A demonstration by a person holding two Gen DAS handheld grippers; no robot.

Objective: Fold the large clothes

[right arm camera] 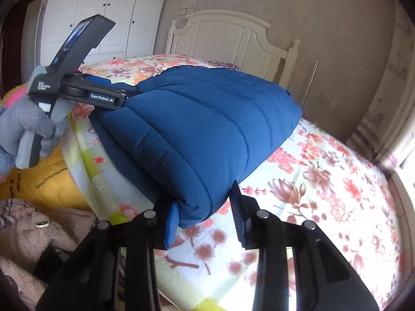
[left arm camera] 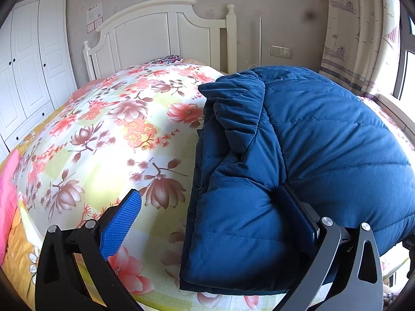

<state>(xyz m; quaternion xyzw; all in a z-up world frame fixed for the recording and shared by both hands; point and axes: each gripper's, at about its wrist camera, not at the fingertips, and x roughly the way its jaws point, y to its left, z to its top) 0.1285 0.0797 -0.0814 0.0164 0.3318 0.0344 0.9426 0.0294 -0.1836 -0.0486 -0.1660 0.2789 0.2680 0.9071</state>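
A puffy blue quilted jacket [left arm camera: 311,140] lies folded in a bundle on the floral quilt [left arm camera: 116,134] of a bed. My left gripper [left arm camera: 208,194] stands wide open at the jacket's near left corner. Its right finger [left arm camera: 298,215] is sunk in a crease of the jacket, and its left pad [left arm camera: 122,223] hangs free over the quilt. In the right wrist view the jacket [right arm camera: 202,134] bulges over the bed's edge. My right gripper [right arm camera: 205,197] is shut on its near rounded fold, both pads pressing in. A grey-gloved hand [right arm camera: 33,127] holds the left gripper [right arm camera: 103,96] at the jacket's far side.
A white headboard [left arm camera: 166,31] stands at the far end of the bed, a white wardrobe [left arm camera: 31,59] to the left and a curtain [left arm camera: 363,39] by the window. A pink cushion [left arm camera: 7,194], a yellow blanket [right arm camera: 39,181] and beige soft things [right arm camera: 31,233] lie beside the bed.
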